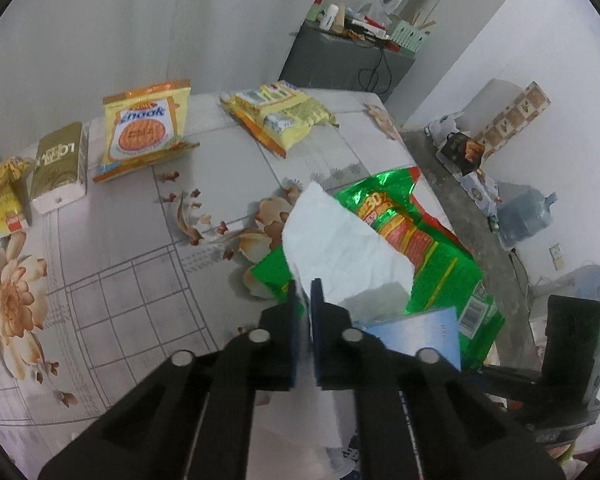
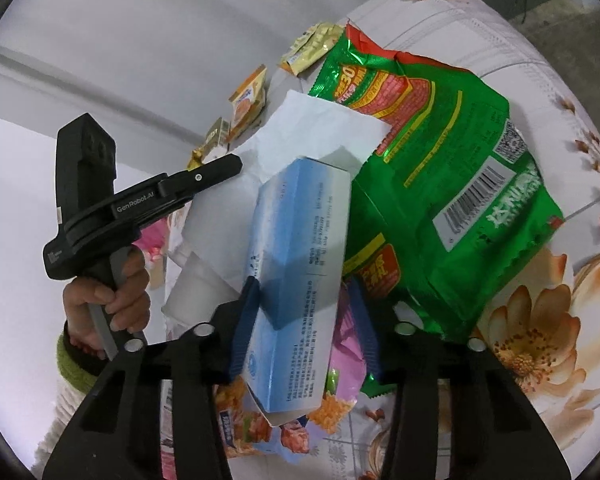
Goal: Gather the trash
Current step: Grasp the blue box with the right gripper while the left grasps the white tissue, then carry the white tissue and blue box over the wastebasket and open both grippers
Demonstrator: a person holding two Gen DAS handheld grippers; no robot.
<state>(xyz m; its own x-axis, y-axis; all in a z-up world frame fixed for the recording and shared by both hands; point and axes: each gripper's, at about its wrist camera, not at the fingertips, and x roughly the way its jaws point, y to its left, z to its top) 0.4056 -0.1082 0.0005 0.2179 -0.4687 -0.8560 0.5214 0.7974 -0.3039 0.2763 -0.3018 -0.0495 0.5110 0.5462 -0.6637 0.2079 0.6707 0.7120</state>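
The table (image 1: 112, 280), under a floral cloth, carries the litter: far along the wall stand a yellow snack bag (image 1: 146, 132), a gold carton (image 1: 60, 164) and a small yellow packet (image 1: 8, 200), with a pile of yellow wrappers (image 1: 280, 114) to their right. None of these is gathered yet. Near the right edge lies the big green foil bag (image 1: 420, 248), and on it a sheet of white paper (image 1: 340, 248).

The left gripper (image 1: 305, 292) has its jaws pressed together on the near edge of that white paper, the sheet passing between the pads and out behind them. The right gripper (image 2: 304, 300) has its blue jaws spread either side of a light blue carton (image 2: 296, 280); the left pad looks to touch the box, but whether the right one presses it I cannot tell, as a pink wrapper (image 2: 348, 340) sits behind.

To do this step well, in my judgement: keep the pinch on the paper firm and lift it slowly, since thin paper tears or slips. Close the right jaws squarely across the carton's flat faces before raising it, or it will twist out. Mind that the green bag, being slick, may slide off the near edge
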